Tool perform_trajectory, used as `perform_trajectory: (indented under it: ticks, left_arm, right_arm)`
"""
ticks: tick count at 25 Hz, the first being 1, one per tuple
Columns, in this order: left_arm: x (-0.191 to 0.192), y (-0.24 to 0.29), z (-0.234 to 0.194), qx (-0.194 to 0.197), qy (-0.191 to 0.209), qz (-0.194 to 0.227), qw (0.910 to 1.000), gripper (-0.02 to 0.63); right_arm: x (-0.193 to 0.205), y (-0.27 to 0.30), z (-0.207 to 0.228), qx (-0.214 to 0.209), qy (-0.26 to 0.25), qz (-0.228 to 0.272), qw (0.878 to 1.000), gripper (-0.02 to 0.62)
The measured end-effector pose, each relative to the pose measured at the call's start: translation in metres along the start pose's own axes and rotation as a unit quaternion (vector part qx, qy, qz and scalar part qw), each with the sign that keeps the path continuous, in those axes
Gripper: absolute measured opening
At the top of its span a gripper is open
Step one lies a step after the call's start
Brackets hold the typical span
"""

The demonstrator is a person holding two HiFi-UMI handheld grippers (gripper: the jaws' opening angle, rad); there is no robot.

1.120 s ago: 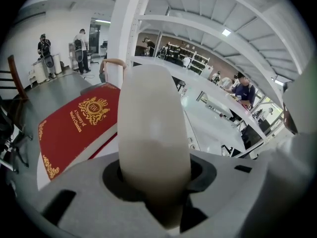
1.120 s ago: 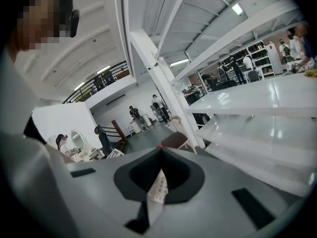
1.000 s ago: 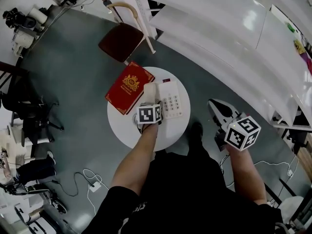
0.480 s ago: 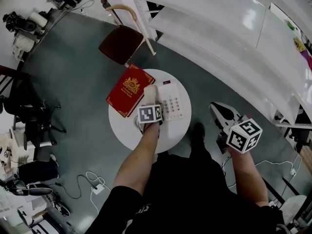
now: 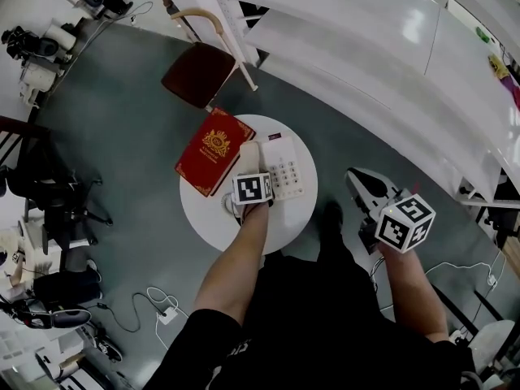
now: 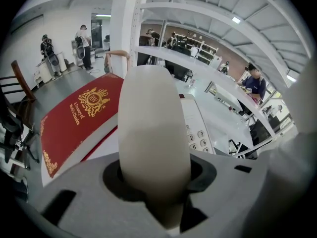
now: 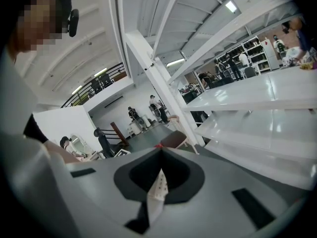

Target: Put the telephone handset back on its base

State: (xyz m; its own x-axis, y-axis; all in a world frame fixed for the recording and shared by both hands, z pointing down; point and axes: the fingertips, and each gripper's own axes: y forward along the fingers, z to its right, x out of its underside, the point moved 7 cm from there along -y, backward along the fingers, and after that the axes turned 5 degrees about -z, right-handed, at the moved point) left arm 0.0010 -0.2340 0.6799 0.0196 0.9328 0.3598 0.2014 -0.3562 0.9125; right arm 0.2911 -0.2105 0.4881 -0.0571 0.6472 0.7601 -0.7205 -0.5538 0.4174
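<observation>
Got the left gripper (image 6: pixel 154 175) with fingers clamped on the cream handset (image 6: pixel 153 133), up over the far side of the round white bench (image 5: pixel 210 218), right alongside the keypad of the base (image 5: pixel 286 169). Can't tell if touching the base. Also spotting a red book (image 5: pixel 214 149) overhanging the bench's far-left edge. Over past the right edge: right gripper (image 7: pixel 159 152), fingers together, nothing in them.

A handset (image 6: pixel 153 128) is held between the left gripper's (image 5: pixel 249 187) jaws, over a round table (image 5: pixel 207 218). On that table a book (image 5: pixel 214 150) lies to the gripper's left and the telephone base (image 5: pixel 285 167) just to its right. A chair (image 5: pixel 199 73) stands beyond the table. The right gripper (image 5: pixel 367 188) hangs well off to the right, over the floor, with shelving (image 5: pixel 366 47) ahead of it.
</observation>
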Motion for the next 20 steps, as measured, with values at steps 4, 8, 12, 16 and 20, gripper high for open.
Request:
perform_trajectory:
  ticks: [4, 8, 12, 16, 20]
  left_arm:
    - [-0.0003, 0.0004, 0.0007, -0.005, -0.008, 0.005, 0.9999, 0.173]
    - [0.0005, 0.001, -0.0017, 0.01, -0.013, 0.008, 0.9998, 0.173]
    - [0.0005, -0.0007, -0.0017, 0.019, -0.008, 0.011, 0.9997, 0.175]
    - [0.0013, -0.0015, -0.0016, 0.022, -0.011, 0.016, 0.9996, 0.175]
    - [0.0017, -0.0015, -0.0023, 0.023, -0.008, 0.015, 0.9996, 0.173]
  right_arm:
    - [-0.0017, -0.0014, 0.0016, 0.001, 0.001, -0.001, 1.0, 0.006]
    - [-0.002, -0.0026, 0.004, 0.002, 0.004, 0.0, 1.0, 0.006]
    - [-0.0032, -0.0016, 0.0019, -0.002, 0.003, 0.0, 1.0, 0.006]
    - [-0.0032, 0.0001, -0.0011, -0.007, 0.002, -0.002, 1.0, 0.006]
    - [-0.002, 0.0005, -0.0018, -0.007, 0.003, -0.003, 1.0, 0.006]
